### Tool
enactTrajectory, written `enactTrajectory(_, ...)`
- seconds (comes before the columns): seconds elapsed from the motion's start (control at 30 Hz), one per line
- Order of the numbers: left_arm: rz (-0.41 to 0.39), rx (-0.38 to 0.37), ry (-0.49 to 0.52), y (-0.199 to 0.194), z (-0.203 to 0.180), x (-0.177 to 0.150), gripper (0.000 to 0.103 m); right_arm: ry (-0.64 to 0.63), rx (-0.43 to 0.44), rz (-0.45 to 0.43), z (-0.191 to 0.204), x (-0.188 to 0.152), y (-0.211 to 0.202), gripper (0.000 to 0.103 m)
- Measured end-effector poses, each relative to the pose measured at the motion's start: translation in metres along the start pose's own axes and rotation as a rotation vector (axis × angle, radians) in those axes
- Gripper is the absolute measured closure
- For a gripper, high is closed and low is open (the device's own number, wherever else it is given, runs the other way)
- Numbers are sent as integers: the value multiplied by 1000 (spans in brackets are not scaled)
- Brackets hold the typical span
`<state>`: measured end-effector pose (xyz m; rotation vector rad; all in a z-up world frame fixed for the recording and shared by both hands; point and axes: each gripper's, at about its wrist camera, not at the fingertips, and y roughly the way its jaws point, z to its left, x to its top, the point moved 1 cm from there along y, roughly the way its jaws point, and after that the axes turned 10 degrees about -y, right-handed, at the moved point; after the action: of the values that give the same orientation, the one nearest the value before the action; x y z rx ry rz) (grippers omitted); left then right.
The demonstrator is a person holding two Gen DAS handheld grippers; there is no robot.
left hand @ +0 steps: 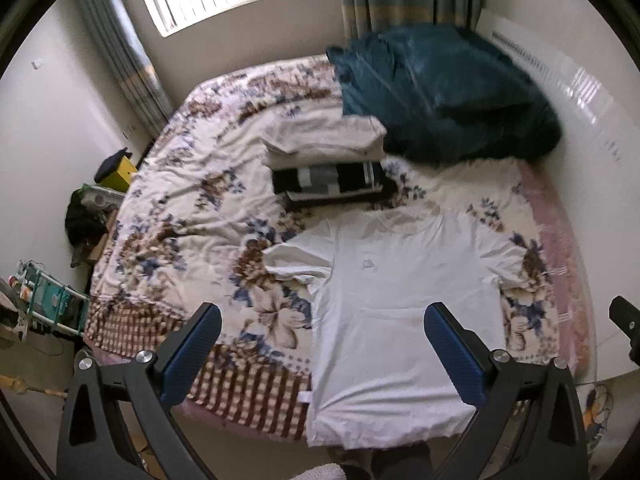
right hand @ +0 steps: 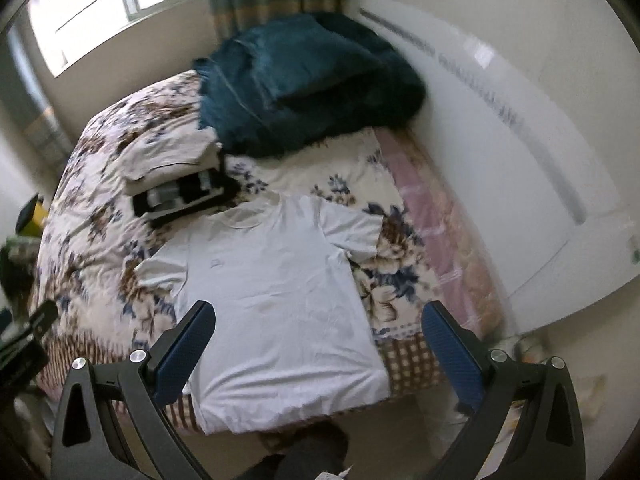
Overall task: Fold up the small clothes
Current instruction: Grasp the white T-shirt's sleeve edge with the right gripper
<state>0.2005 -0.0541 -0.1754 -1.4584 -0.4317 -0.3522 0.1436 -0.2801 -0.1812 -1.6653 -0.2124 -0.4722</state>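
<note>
A white T-shirt lies spread flat, front up, on the floral bedsheet, its hem at the near bed edge and collar pointing away. It also shows in the right wrist view. My left gripper is open and empty, held above the shirt's lower left part. My right gripper is open and empty, above the shirt's lower right part. Part of the right gripper shows at the right edge of the left wrist view.
A stack of folded clothes sits behind the shirt, cream on top, black striped below. A dark teal blanket is heaped at the bed's far right. A white headboard lines the right side. Clutter stands on the floor left of the bed.
</note>
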Motion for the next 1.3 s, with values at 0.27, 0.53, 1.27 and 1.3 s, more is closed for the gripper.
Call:
enactTrajectory(0.27,95,43,24,145,-68,17,0,93,-6,150,-62,31,220,0)
enactTrajectory(0.53,190,25,27,259,-116,7,0,241,-19,271,-116,23,388,0)
enactTrajectory(1.27,339,-4,-106,387,-95,-36,0,837,154,44,-132,-28,534,94)
enactTrajectory(1.3,334,-1,-112,384,-89,-36,0,734,116,18,-115,-14,525,95)
